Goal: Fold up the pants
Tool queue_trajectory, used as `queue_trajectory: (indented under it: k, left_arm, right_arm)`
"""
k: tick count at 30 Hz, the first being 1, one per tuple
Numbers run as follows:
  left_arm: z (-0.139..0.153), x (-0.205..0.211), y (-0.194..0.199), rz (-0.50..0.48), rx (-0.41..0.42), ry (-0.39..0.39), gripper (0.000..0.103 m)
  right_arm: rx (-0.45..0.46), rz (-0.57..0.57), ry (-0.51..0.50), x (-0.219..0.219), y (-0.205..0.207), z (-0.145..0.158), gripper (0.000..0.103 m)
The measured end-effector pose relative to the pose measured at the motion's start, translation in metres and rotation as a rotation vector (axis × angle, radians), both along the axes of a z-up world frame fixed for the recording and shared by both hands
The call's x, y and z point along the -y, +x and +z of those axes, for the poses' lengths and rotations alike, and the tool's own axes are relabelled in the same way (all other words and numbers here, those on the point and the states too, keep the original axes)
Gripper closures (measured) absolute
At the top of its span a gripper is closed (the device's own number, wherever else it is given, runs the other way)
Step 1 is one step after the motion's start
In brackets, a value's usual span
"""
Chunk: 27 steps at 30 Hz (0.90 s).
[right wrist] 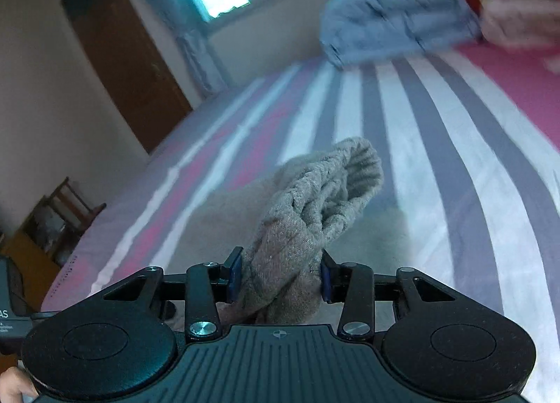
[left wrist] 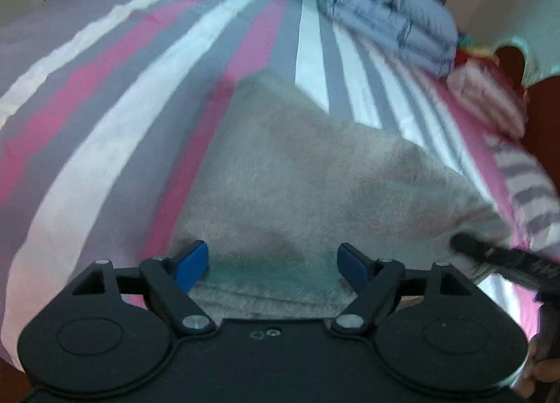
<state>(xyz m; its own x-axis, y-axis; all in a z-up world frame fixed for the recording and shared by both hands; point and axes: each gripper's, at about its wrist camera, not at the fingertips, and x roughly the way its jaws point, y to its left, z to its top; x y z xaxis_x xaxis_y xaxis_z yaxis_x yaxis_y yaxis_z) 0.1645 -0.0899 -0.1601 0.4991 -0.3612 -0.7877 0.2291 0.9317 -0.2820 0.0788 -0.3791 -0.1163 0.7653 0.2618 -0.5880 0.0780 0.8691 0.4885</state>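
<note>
The grey knit pants (left wrist: pixel 297 175) lie on the striped bed. In the left wrist view my left gripper (left wrist: pixel 273 264) is open, its blue pads on either side of the near edge of the pants, low over the fabric. The right gripper shows there at the right edge (left wrist: pixel 490 252), at the pants' right corner. In the right wrist view my right gripper (right wrist: pixel 280 278) is shut on a bunched, ribbed end of the pants (right wrist: pixel 315 200) and holds it lifted above the bed.
The bed sheet (left wrist: pixel 105 105) has pink, grey and white stripes. A folded blue quilt (left wrist: pixel 388 14) and pink clothes (left wrist: pixel 486 88) lie at the far right. A brown door (right wrist: pixel 122 53) and a wooden chair (right wrist: pixel 59 214) stand left of the bed.
</note>
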Motion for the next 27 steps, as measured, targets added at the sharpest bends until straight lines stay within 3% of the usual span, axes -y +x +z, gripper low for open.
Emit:
queue_trajectory:
  k: [3,4,7,10,13,15,17,20,22,24,27]
  left_arm:
    - [0.0,0.008,-0.006,-0.039,0.018,0.058,0.03]
    - [0.002,0.007,-0.008,-0.041,0.019,0.052,0.03]
    - [0.016,-0.003,-0.009,-0.014,0.029,-0.003,0.031]
    - [0.024,-0.002,-0.007,-0.008,0.055,-0.005,0.03]
    - [0.014,0.003,-0.005,-0.013,0.027,0.008,0.03]
    - [0.002,0.005,-0.005,-0.018,-0.006,0.019,0.03]
    - [-0.004,0.009,-0.009,-0.039,0.01,0.052,0.03]
    - [-0.005,0.013,-0.012,-0.08,0.016,0.059,0.03]
    - [-0.005,0.013,-0.011,-0.087,0.014,0.065,0.03]
    - [-0.002,0.011,-0.008,-0.081,0.001,0.048,0.03]
    - [0.009,-0.001,-0.004,-0.052,-0.015,-0.011,0.033]
  right_arm:
    - [-0.17,-0.019,-0.06,0.0,0.0,-0.041,0.049]
    - [-0.164,-0.024,-0.048,0.002,-0.006,-0.045,0.048]
    - [-0.118,-0.057,-0.044,0.008,-0.015,-0.028,0.044]
    - [-0.004,-0.104,-0.132,0.003,-0.024,0.006,0.037]
    - [0.105,-0.065,-0.131,-0.012,-0.018,0.029,0.032]
    - [0.114,-0.014,-0.122,-0.027,-0.008,0.03,0.032]
    - [0.082,0.022,-0.106,-0.037,0.0,0.018,0.032]
    - [-0.052,0.027,-0.115,-0.03,0.006,-0.028,0.033]
    - [-0.054,0.018,-0.08,-0.016,-0.004,-0.05,0.033]
    - [-0.05,0.03,-0.096,-0.013,-0.009,-0.05,0.039]
    - [-0.056,0.043,-0.088,-0.011,-0.009,-0.05,0.039]
